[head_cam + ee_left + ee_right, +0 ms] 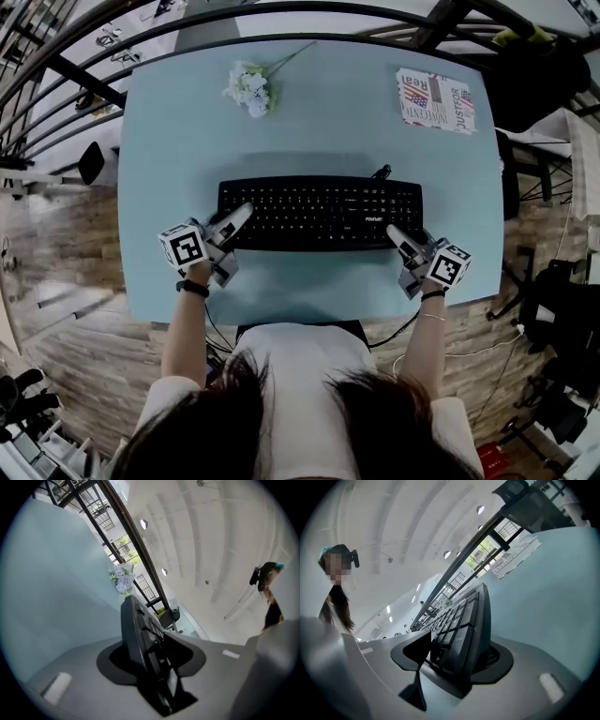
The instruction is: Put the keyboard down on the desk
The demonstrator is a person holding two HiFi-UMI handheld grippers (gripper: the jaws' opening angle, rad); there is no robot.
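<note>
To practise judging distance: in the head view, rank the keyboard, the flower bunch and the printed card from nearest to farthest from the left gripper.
1. The keyboard, its left end between the jaws of the left gripper.
2. The flower bunch, far edge of the desk, left of centre.
3. The printed card, far right corner.

A black keyboard (319, 213) lies level across the near half of the pale blue desk (309, 122), its long side parallel to the near edge. Whether it touches the top cannot be told. The left gripper (238, 221) has a jaw over the keyboard's near left corner, and the right gripper (399, 240) has a jaw over its near right corner. A cable (381, 172) leaves the keyboard's far edge, right of middle. White flowers (249, 89) lie near the far edge, left of centre. A printed card (435, 99) lies by the far right corner.
</note>
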